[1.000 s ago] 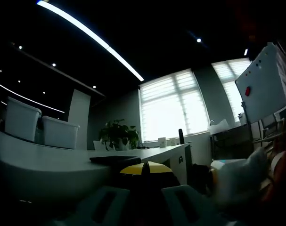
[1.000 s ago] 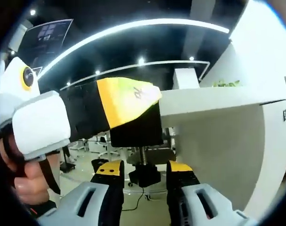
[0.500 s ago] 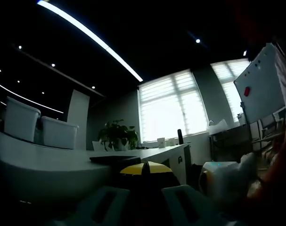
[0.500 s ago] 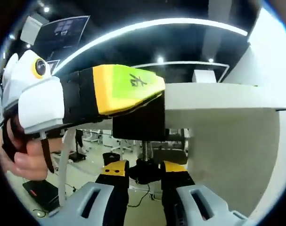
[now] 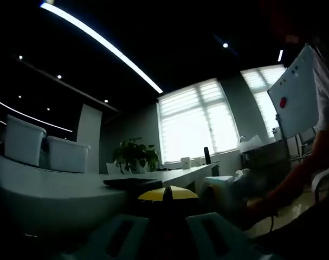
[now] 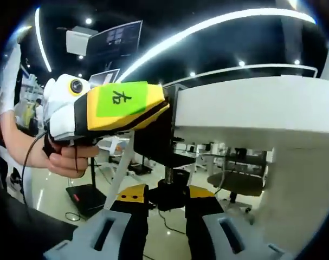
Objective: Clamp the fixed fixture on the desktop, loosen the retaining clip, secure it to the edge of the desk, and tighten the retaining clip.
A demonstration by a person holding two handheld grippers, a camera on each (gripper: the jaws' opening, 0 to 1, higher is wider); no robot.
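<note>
Below the surface (image 6: 251,108), the right gripper (image 6: 165,196) pinches the fixture's screw knob (image 6: 167,190) between its jaws, while the left gripper (image 6: 121,105) clamps the black fixture (image 6: 153,138) at the edge.

left gripper view level along desk (image 5: 56,189); right gripper view upward, close beneath desk edge

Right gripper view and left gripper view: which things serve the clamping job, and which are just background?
Job:
black clamp fixture at the desk edge
screw knob between the right tongs
left tongs shut on the fixture

Background:
potted plant
whiteboard
white chairs
</note>
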